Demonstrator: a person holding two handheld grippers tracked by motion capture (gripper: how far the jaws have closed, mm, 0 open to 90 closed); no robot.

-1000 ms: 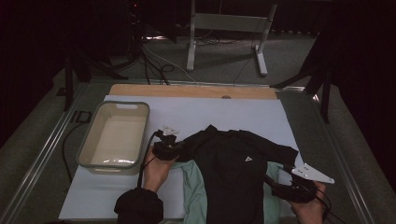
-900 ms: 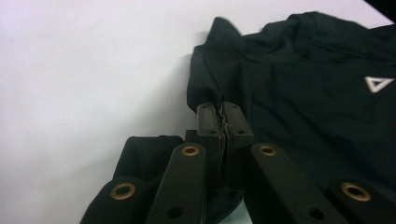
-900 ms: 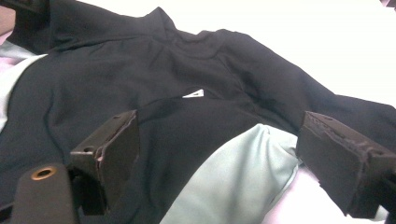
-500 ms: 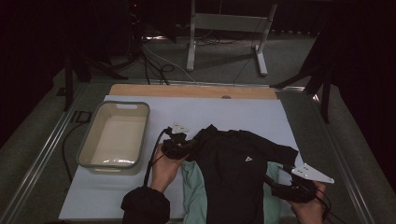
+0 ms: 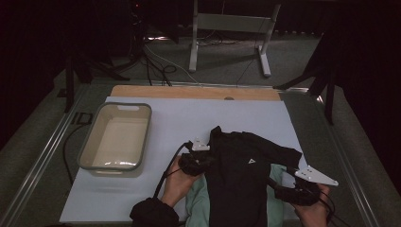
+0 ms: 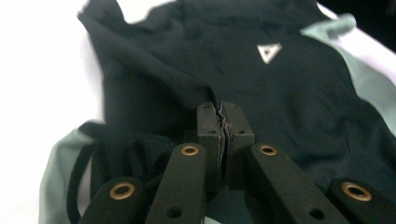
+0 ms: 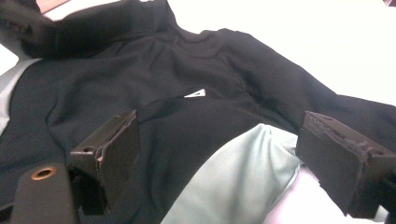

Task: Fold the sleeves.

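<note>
A black long-sleeved shirt [image 5: 246,175] with a small white triangle logo [image 5: 252,161] lies on the white table top, over a pale green garment [image 5: 196,198]. My left gripper [image 5: 204,161] is at the shirt's left edge, shut on a fold of black fabric [image 6: 219,109]. My right gripper [image 5: 279,183] is at the shirt's right side near the table's front edge, its jaws wide open over black cloth [image 7: 187,135] and the green garment [image 7: 238,177], with nothing held between them.
A grey-rimmed plastic tub [image 5: 142,137] stands on the white table [image 5: 189,118] at the left. A wooden strip [image 5: 194,92] runs along the table's far edge. Beyond it are a metal stand [image 5: 231,28] and cables on the floor.
My left gripper has moved right, carrying the shirt's left edge or sleeve inward over the body. The right gripper has stayed almost still.
</note>
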